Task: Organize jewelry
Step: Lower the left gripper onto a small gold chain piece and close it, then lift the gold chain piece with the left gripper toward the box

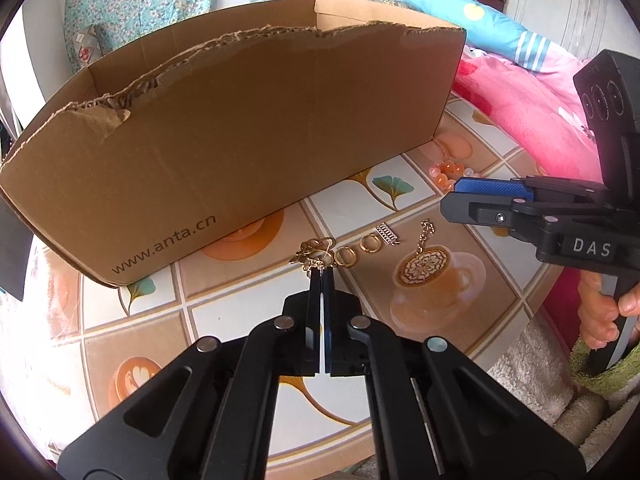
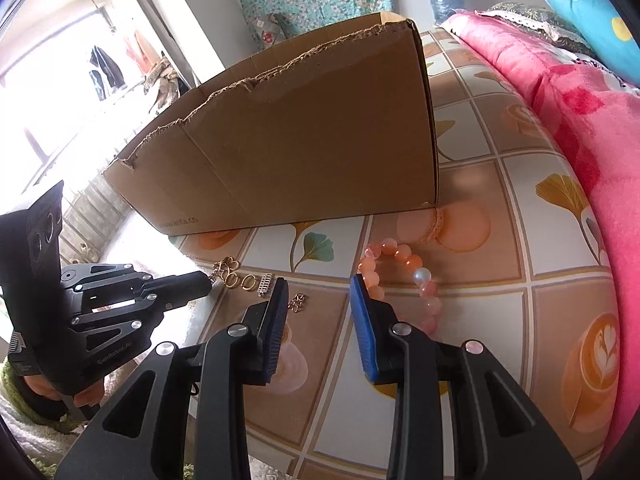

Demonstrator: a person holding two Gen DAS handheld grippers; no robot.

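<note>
Jewelry lies on the patterned tablecloth in front of a cardboard box (image 1: 240,140) (image 2: 300,140). My left gripper (image 1: 322,274) (image 2: 210,280) is shut, its tips pinching a tangled gold chain (image 1: 314,254) (image 2: 226,268). Right of it lie two gold rings (image 1: 344,257) (image 2: 248,282), a silver rhinestone piece (image 1: 387,234) (image 2: 265,284) and a short gold chain (image 1: 426,236) (image 2: 298,303). My right gripper (image 2: 318,282) (image 1: 452,196) is open with nothing between its pads. A pink bead bracelet (image 2: 400,258) (image 1: 448,172) lies just beyond its right finger, partly hidden by it.
The box's torn front wall stands high just behind the jewelry. A pink quilt (image 2: 580,128) (image 1: 532,104) borders the table on the right, with a blue pillow (image 1: 460,4) behind. A person's hand (image 1: 600,312) holds the right gripper's handle over a fluffy towel.
</note>
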